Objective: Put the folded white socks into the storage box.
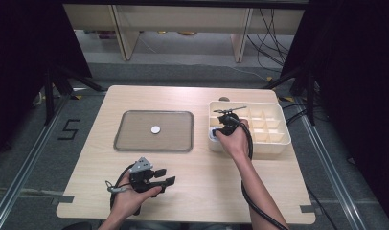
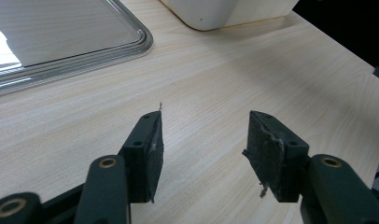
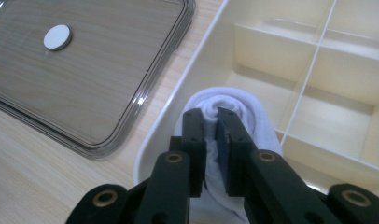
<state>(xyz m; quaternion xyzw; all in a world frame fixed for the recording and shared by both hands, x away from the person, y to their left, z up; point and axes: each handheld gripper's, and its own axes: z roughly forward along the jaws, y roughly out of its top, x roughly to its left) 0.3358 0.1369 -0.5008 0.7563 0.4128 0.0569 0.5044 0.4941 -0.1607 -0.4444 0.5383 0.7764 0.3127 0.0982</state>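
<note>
The left gripper (image 1: 165,178) is held low over the near edge of the table (image 1: 202,191), nearer than the tray (image 1: 130,143) and level with its right half. Its jaws stand well apart with nothing between them, as seen in the left gripper view (image 2: 204,154), and bare tabletop lies beneath. It appears to be parked out of the way, since no object lies within its reach.

The tray, a shallow clear one with a raised rim, lies flat at the table's middle. A small white disc (image 1: 155,129) rests on it near its centre, well apart from both grippers; the same disc (image 3: 57,37) is seen in the right gripper view.

To the right of the tray, just beside it, a cream box (image 1: 283,139) with dividers is set. The right gripper (image 1: 220,130) is reached over the box's corner nearest the tray. In the right gripper view its jaws (image 3: 212,140) are closed on a fold at the top of a rolled white cloth (image 3: 260,126), probably a sock. The cloth sits in or just above that corner compartment; whether it rests on the floor cannot be told. The pinch at the upper fold is judged to keep the roll from unwinding. The visible compartments farther from the tray are empty.
</note>
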